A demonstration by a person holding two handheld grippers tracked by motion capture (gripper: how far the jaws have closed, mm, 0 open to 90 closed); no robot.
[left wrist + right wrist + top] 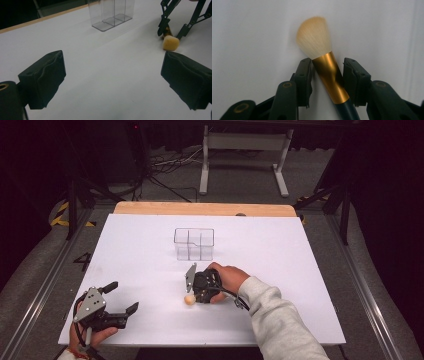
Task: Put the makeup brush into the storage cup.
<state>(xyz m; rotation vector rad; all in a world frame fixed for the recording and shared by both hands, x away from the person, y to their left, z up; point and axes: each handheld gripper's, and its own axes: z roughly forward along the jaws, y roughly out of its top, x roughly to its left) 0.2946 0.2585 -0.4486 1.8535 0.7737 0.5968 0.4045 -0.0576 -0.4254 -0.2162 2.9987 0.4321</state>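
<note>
Straddling a makeup brush [329, 75] on the white table [300, 270], the right gripper [196, 295] pointed down with its jaws set on either side of the gold ferrule, a narrow gap visible on the right side, so a firm clamp could not be confirmed. The brush lay flat near the table's middle, its long axis running from the dark handle under the gripper out to the cream bristle head, which pointed away from the gripper and toward the person's left. A clear divided container [194, 244] stood just beyond, while the left gripper [121, 298] rested at the near-left corner, jaws wide apart.
</note>
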